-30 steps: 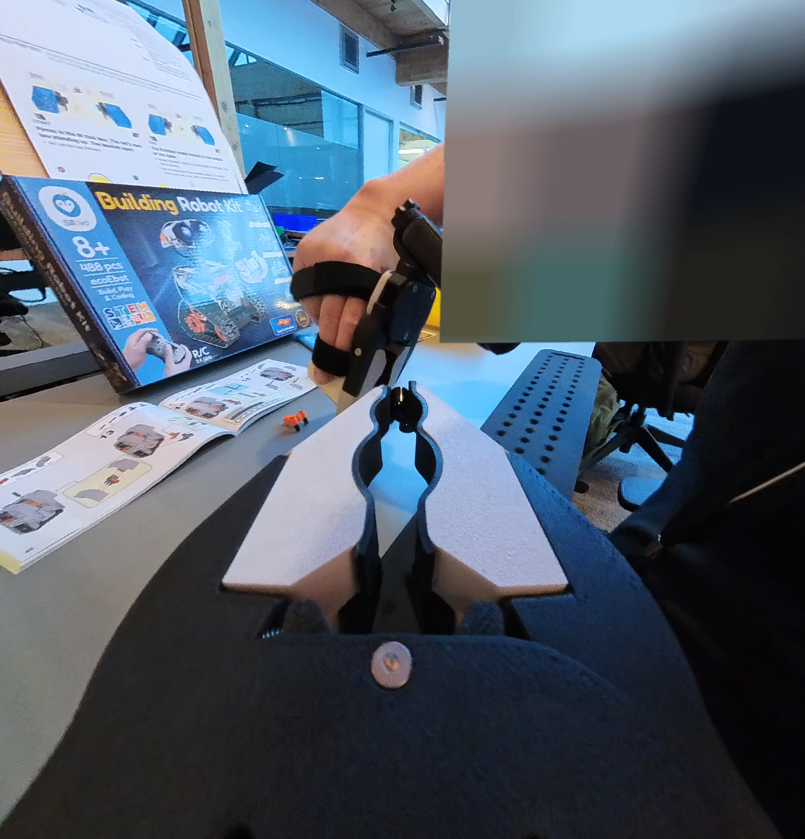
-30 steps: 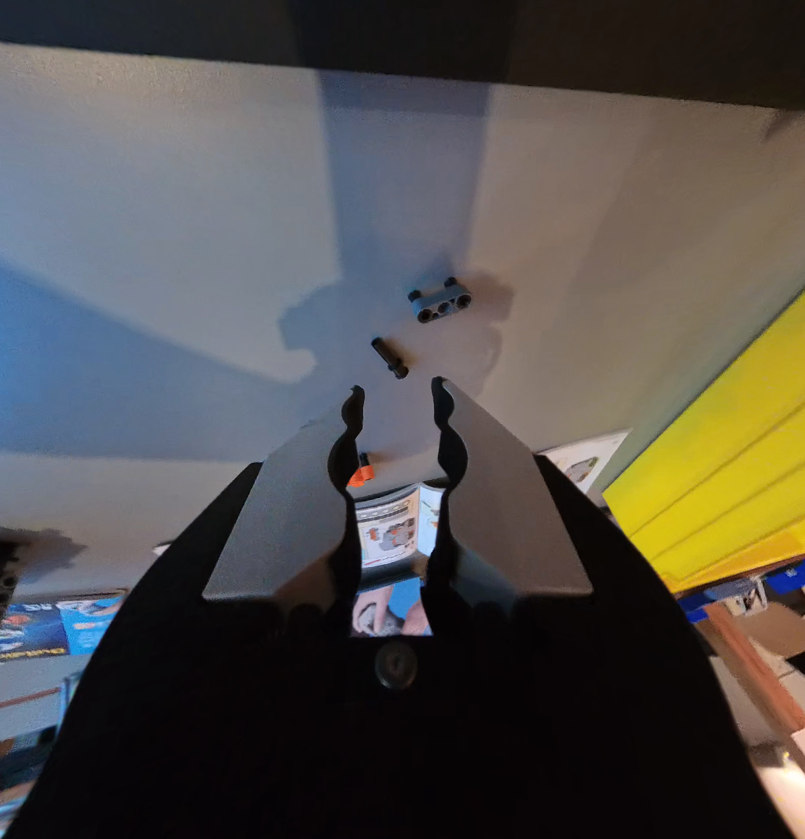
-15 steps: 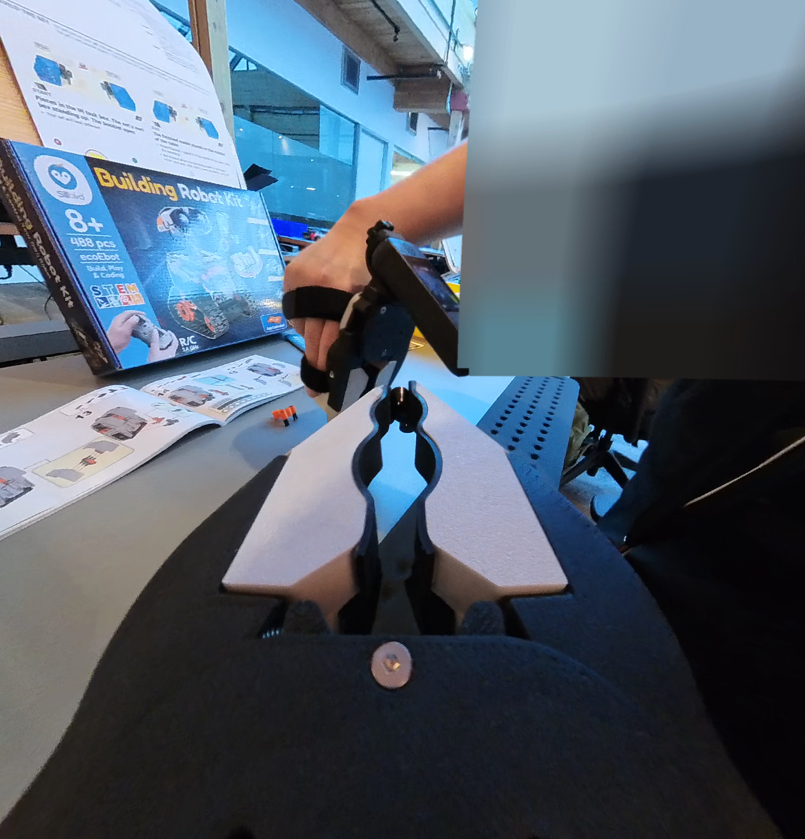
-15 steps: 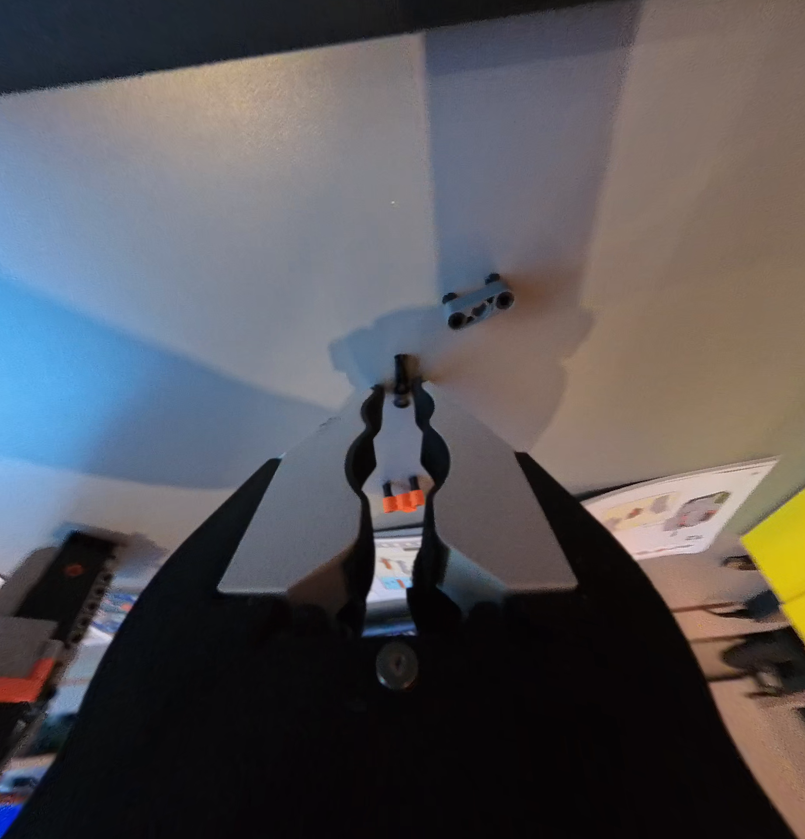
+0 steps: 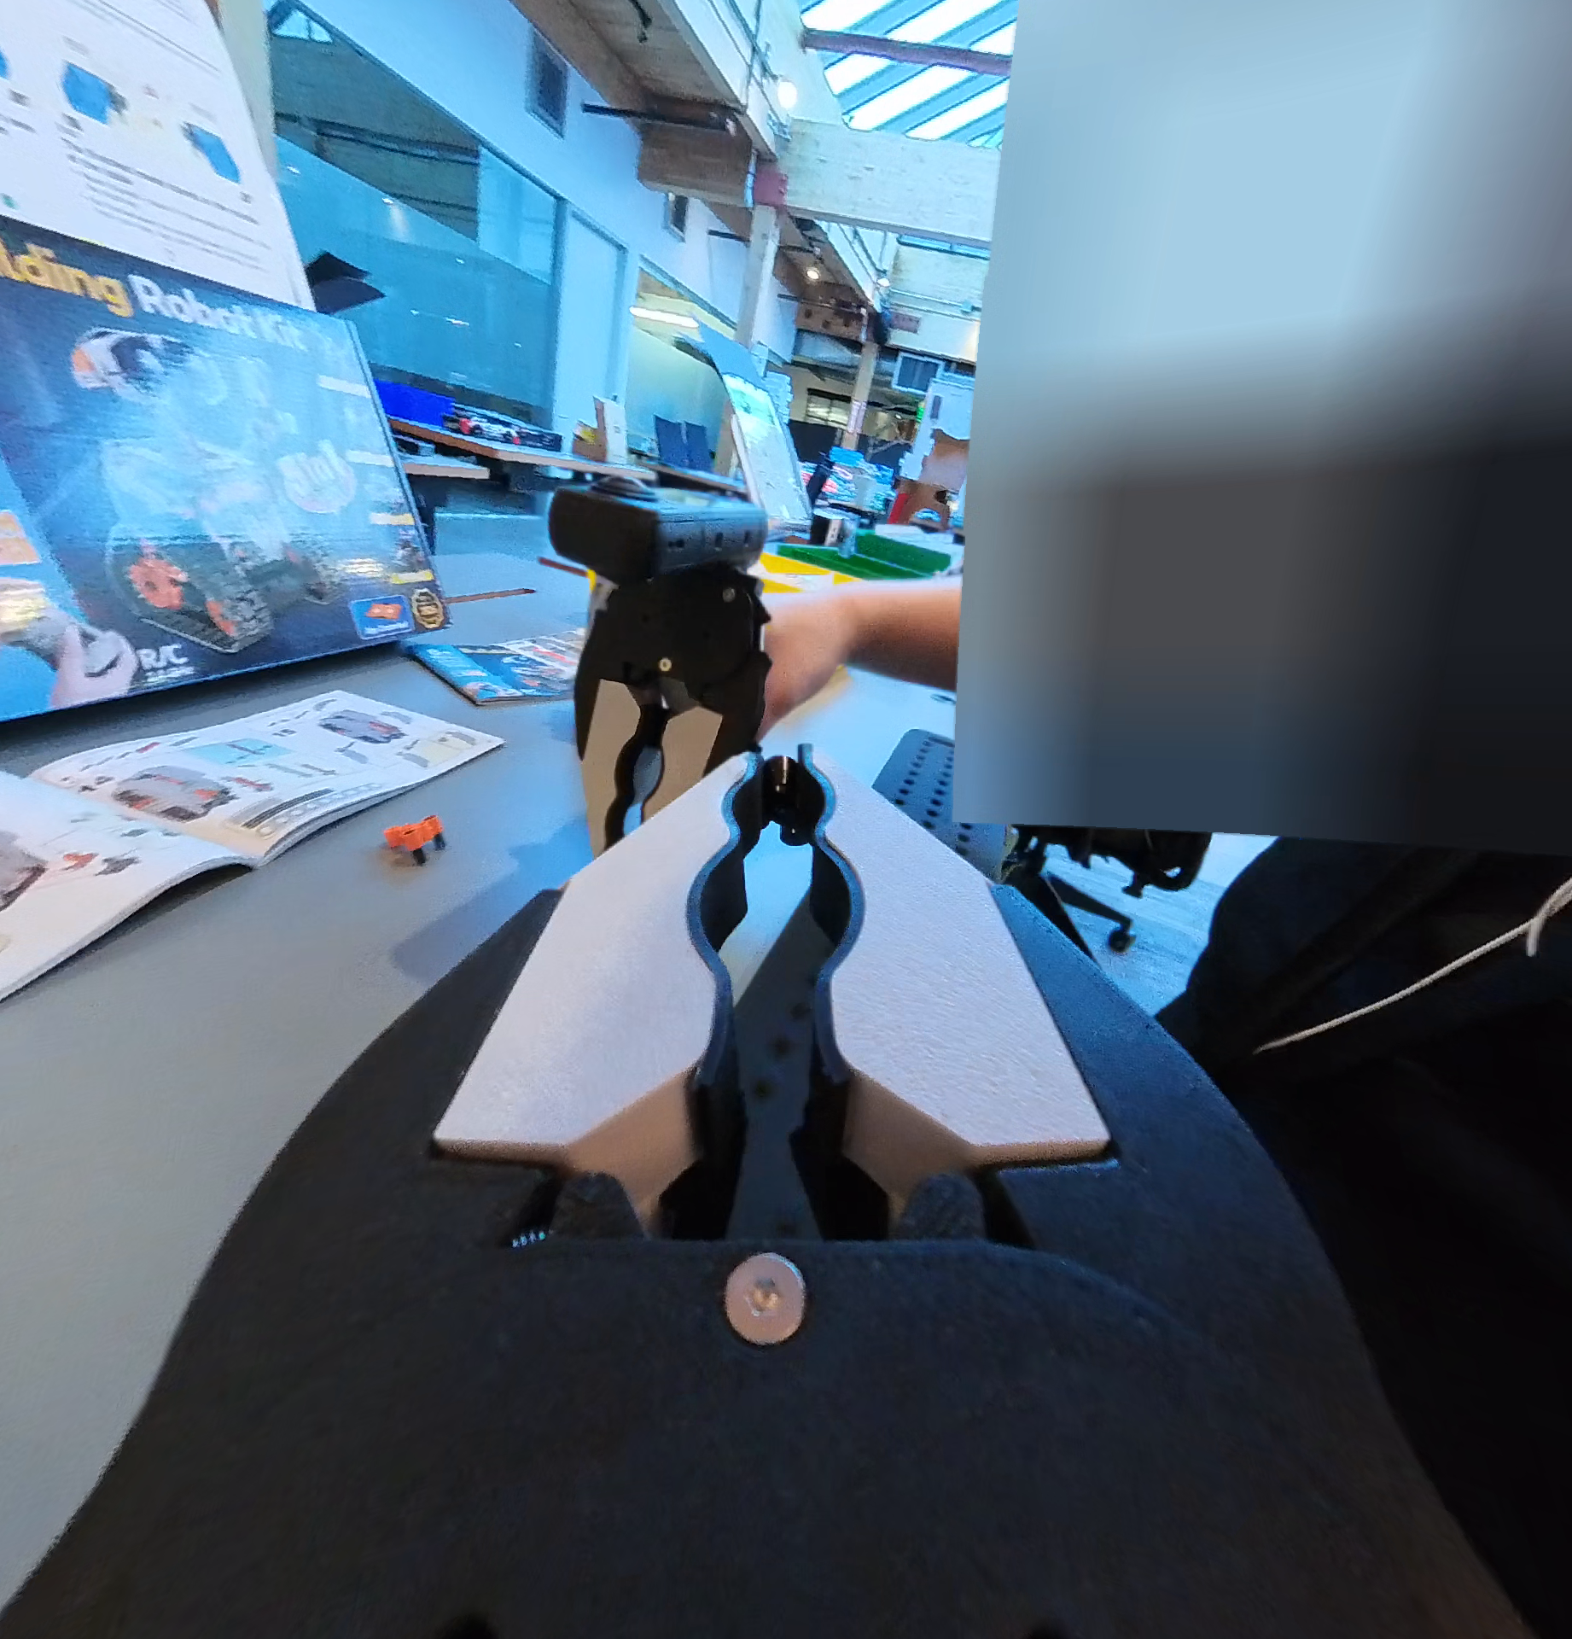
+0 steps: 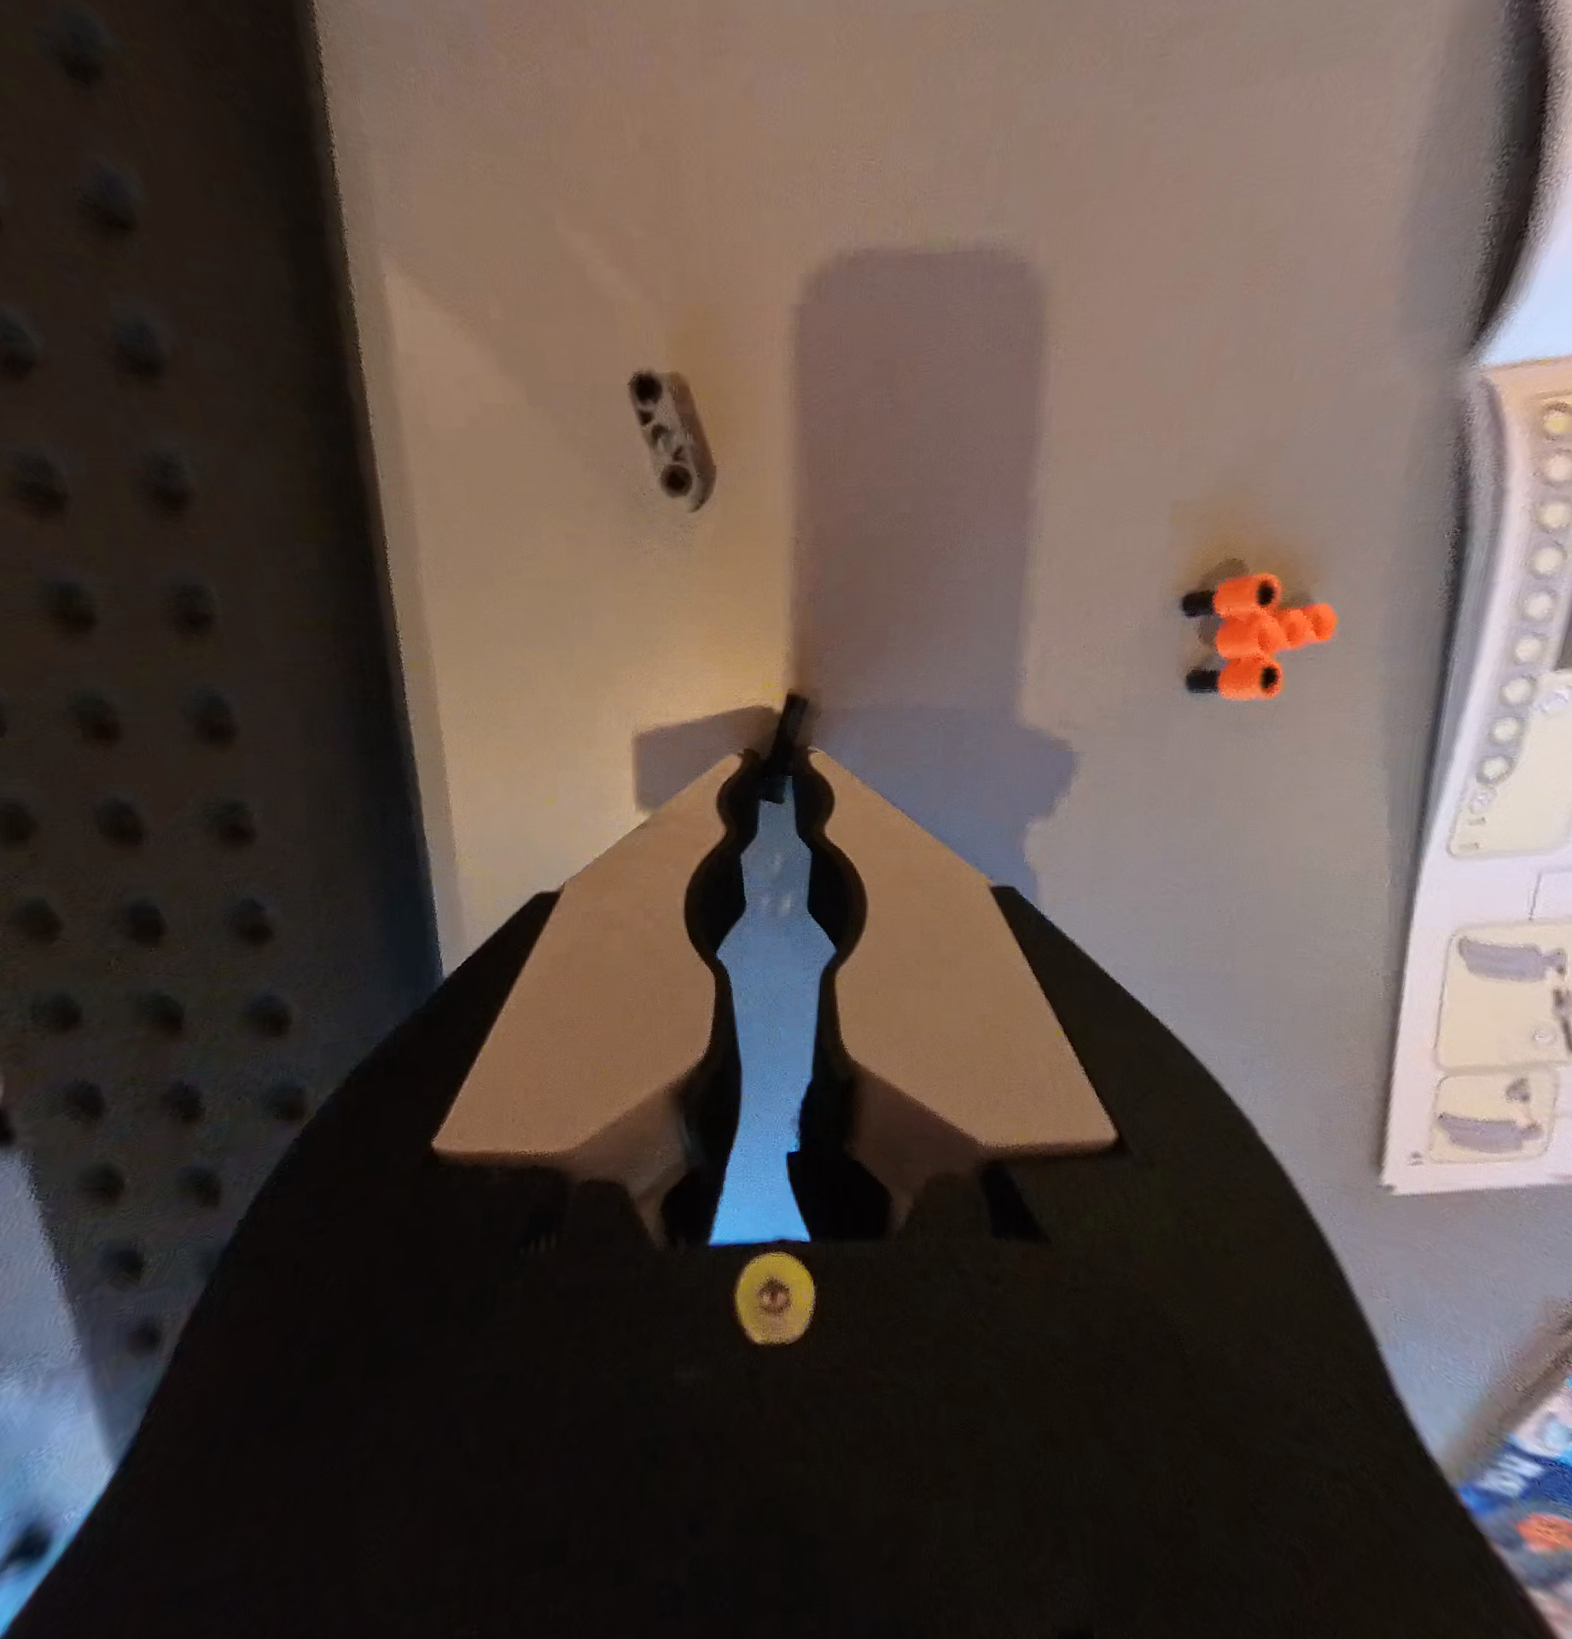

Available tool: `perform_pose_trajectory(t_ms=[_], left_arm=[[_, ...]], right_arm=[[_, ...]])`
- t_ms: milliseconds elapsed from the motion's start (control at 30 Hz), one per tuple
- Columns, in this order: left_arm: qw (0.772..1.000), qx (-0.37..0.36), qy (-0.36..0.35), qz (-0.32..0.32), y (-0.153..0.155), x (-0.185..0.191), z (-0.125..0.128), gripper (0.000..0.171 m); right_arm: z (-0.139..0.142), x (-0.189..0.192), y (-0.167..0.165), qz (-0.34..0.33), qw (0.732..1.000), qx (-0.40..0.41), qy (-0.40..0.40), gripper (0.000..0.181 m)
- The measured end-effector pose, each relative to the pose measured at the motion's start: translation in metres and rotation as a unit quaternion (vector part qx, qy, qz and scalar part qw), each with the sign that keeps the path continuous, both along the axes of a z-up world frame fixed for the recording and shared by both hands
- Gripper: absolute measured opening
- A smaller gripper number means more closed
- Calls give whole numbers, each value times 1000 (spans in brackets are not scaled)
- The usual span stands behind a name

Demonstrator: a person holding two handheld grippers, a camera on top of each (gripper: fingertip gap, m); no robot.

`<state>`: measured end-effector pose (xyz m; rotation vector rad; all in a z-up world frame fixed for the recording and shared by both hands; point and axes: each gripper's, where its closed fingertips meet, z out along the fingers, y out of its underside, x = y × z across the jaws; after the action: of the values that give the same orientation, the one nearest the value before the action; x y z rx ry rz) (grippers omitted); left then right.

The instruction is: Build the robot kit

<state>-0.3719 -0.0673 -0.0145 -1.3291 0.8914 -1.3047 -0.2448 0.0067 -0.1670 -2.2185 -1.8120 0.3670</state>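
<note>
— So, left wrist view first: what has the left gripper [image 5: 784, 780] got?
— Its jaws are pinched together on a small black pin [image 5: 781, 789], held right at the tips in mid-frame. The gripper hangs above the grey table [image 5: 144, 1064].
— And around it?
— Just beyond, up and left of the tips, the right gripper [image 5: 639, 798] points down at the table, a hand [image 5: 796, 652] behind it. An orange piece [image 5: 416, 835] lies at left centre, near an open booklet [image 5: 188, 798]. A blue kit box [image 5: 171, 497] stands at upper left. A black perforated panel [image 5: 929, 785] shows right of the tips.
— Right wrist view, then?
— The right gripper [image 6: 784, 770] is closed on a black pin [image 6: 788, 743] too; the pin juts out past the tips, slightly tilted, in the centre of the frame.
— What lies near it?
— A grey beam [image 6: 672, 441] rests on the table [image 6: 986, 177], up and left of the tips, apart from them. The orange piece [image 6: 1259, 649] lies to the right, beside the booklet [image 6: 1509, 887]. The perforated panel [image 6: 162, 532] fills the left edge.
</note>
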Motion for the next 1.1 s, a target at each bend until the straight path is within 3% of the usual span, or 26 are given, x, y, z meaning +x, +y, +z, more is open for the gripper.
perform_pose_trajectory(t_ms=[267,433,767,800,967,1033,1100], left_arm=[[999,-7,7,-33,-6,18,4,3],[999,-3,18,-31,-11,21,4,3],[999,-23,14,-31,-8,29,-5,3],[999,-33,9,-31,-5,31,-6,3],[996,-70,37,-41,7,45,-23,3],[993,-90,45,-65,5,49,-28,3],[987,-121,37,-95,2,49,-29,3]], right_arm=[[3,-2,6,-101,971,88,199,11],[4,4,11,-144,956,115,230,22],[3,2,6,-150,956,96,235,23],[3,1,5,-148,956,92,235,9],[5,0,2,-142,956,96,238,6],[25,-8,-4,-104,946,155,264,5],[62,-24,-20,-58,918,212,329,5]])
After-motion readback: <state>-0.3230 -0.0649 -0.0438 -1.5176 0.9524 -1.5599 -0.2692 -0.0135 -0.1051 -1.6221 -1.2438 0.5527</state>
